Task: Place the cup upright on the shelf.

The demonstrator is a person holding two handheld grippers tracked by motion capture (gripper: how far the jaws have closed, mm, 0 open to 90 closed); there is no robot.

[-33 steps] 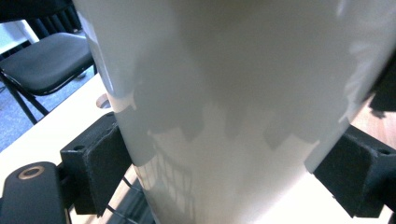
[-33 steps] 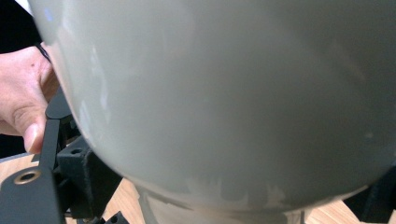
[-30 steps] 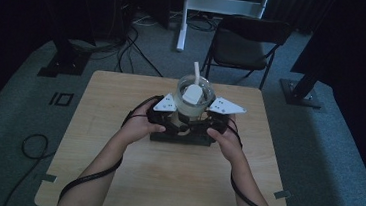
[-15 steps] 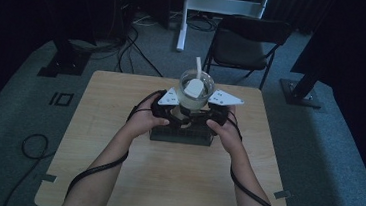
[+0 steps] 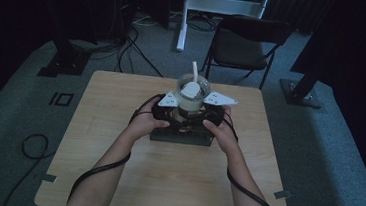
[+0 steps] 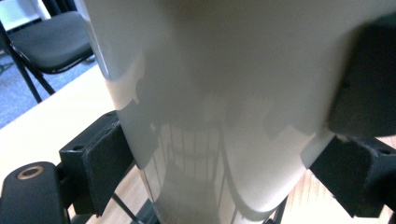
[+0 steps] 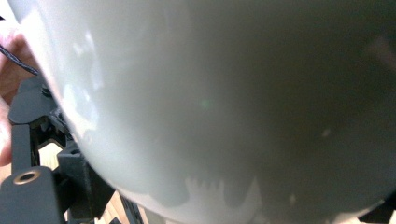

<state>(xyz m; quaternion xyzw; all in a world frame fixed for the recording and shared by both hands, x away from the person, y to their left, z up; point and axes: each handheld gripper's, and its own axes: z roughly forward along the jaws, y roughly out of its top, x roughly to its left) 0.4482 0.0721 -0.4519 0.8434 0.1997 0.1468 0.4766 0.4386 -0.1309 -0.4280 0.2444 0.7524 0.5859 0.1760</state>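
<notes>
A clear plastic cup (image 5: 190,94) of white liquid, with a white straw (image 5: 194,71), stands over a black rack (image 5: 180,135) at the table's far middle. My left gripper (image 5: 176,110) closes on the cup from the left and my right gripper (image 5: 203,113) from the right. In the left gripper view the cup (image 6: 224,93) sits between both black pads (image 6: 100,161), which press its wall. In the right gripper view the cup (image 7: 233,93) looms very close, with one pad (image 7: 81,184) against its lower left side; the other jaw is almost hidden.
The wooden table (image 5: 114,177) has bare room in front of the rack and to both sides. A black folding chair (image 5: 241,48) stands beyond the far edge. Cables trail from both grippers along the forearms to the near edge.
Both hands and the cup have shifted slightly away from the person. The grip on the cup looks the same.
</notes>
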